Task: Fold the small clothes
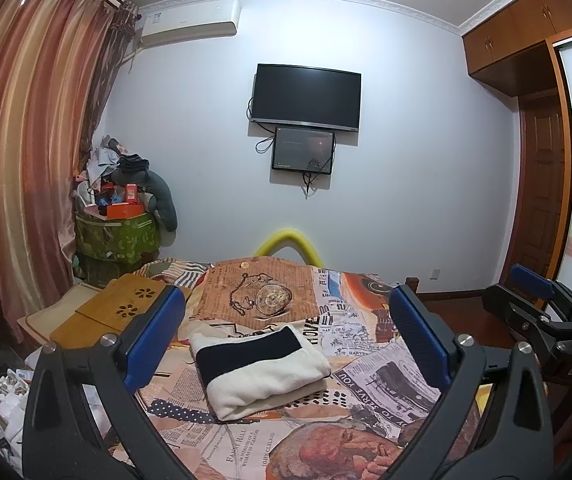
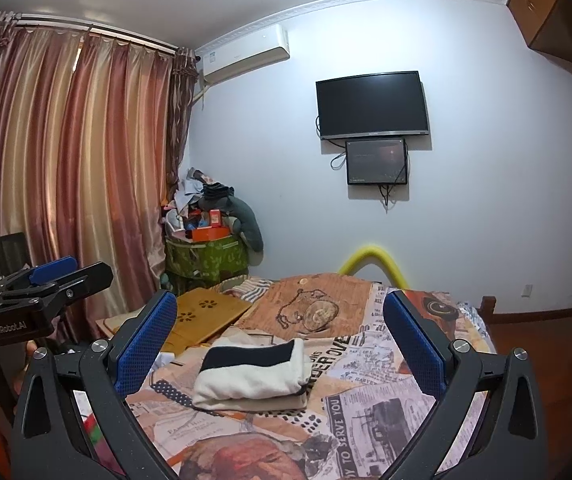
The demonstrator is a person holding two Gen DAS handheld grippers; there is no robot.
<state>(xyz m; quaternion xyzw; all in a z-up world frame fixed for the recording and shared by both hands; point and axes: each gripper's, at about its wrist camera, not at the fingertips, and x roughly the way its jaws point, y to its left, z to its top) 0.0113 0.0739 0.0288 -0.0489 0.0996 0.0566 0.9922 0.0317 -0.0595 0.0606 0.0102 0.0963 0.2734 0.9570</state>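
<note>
patchwork newsprint covers the bed [image 1: 382, 364] under you. both your left tongs [image 1: 286, 340] and right tongs [image 2: 280, 344] hang apart, empty, above it. just beyond lies the folded cream-and-navy garment [image 1: 262, 364], soft and light by its look; pinch a thick folded edge, not one layer.

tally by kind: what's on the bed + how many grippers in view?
Folded garment: 1, cream with a navy band
Wooden boards: 2, stacked at the bed's left edge
Grippers: 2, left and right, both open and empty
Total: 5
</note>
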